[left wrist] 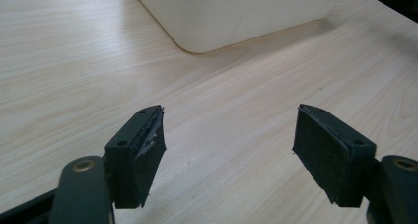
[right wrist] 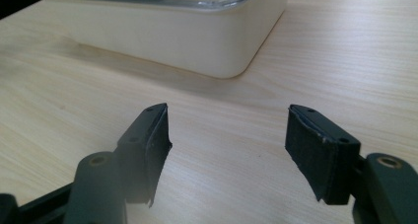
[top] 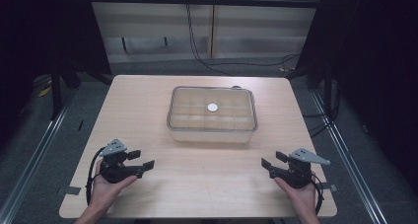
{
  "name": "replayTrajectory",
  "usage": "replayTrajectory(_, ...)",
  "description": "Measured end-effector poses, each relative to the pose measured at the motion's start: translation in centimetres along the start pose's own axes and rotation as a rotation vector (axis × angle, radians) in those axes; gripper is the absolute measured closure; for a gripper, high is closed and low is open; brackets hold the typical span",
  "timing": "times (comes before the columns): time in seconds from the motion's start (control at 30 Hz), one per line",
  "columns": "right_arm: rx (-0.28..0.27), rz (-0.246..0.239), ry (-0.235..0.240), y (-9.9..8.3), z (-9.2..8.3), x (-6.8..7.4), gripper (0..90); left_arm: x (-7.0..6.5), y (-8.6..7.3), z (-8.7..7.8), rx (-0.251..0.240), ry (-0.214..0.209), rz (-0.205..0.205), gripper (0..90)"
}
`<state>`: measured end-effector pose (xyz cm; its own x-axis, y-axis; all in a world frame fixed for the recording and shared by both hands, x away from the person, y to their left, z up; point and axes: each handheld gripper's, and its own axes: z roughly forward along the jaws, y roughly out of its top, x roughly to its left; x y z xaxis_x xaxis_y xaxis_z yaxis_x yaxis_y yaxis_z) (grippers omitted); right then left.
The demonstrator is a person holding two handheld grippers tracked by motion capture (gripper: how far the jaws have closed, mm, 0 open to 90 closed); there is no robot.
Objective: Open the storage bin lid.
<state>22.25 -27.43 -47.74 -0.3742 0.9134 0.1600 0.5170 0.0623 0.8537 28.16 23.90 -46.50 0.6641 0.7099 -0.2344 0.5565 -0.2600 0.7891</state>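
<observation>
A cream plastic box with a clear lid [top: 212, 114] stands in the middle of the wooden table [top: 148, 95]. Compartments show through the lid, and a small white round disc [top: 212, 107] sits at its centre. My left gripper [top: 140, 161] rests low at the table's front left, held by a hand, open with nothing between its jaws. Its own view shows the left gripper [left wrist: 229, 135] open and a corner of the box [left wrist: 212, 21] ahead. My right gripper [top: 273, 162] is at the front right, open and empty. In its own view the right gripper [right wrist: 227, 132] faces the box [right wrist: 197, 41].
Bare wood lies between the two grippers and the box. Black cables [top: 207, 61] run over the grey floor behind the table. Metal rails [top: 34, 155] flank the table on both sides, and the surroundings are dark.
</observation>
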Motion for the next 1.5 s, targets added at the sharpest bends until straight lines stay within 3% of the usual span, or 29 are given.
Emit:
replayTrajectory(0.13, 0.026, -0.008, 0.020, 0.1, 0.5, 0.1, 33.7, 0.1, 0.1, 0.1, -0.003, -0.006, -0.010, 25.5)
replayTrajectory(0.23, 0.032, 0.002, 0.061, 0.2, 0.3, 0.1, 33.6, 0.2, 0.1, 0.1, 0.008, -0.001, 0.002, 25.4)
replayTrajectory(0.4, 0.031, 0.003, 0.079, 0.4, -0.2, 0.4, 33.8, -0.1, 0.1, 0.0, 0.005, -0.009, 0.017, 25.5)
replayTrajectory(0.47, 0.021, -0.010, 0.080, 0.5, -0.4, 0.6, 36.7, -0.1, 0.1, -0.1, -0.004, -0.023, 0.011, 25.7)
replayTrajectory(0.6, 0.035, 0.002, 0.092, 0.7, -0.6, 0.9, 37.6, 0.0, 0.2, -0.1, -0.006, -0.055, -0.001, 28.4)
replayTrajectory(0.67, 0.016, 0.012, 0.099, 1.0, -0.8, 0.9, 36.8, 0.1, 0.3, -0.2, -0.007, -0.061, 0.001, 28.3)
replayTrajectory(0.7, -0.005, 0.013, 0.085, 1.2, -0.8, 0.9, 36.3, 0.1, 0.3, -0.3, -0.010, -0.059, -0.001, 28.2)
replayTrajectory(0.87, 0.026, 0.013, 0.111, 2.0, -0.6, 0.8, 35.2, 0.0, 0.9, -0.6, -0.021, -0.024, 0.020, 30.9)
replayTrajectory(1.1, 0.073, -0.021, 0.149, 2.6, -0.2, 1.5, 31.2, 0.2, 2.0, -0.3, -0.031, -0.021, 0.018, 31.6)
replayTrajectory(1.5, 0.043, -0.040, 0.149, 5.5, 0.6, 1.3, 33.3, -0.5, 4.3, 0.9, -0.022, -0.019, 0.068, 34.3)
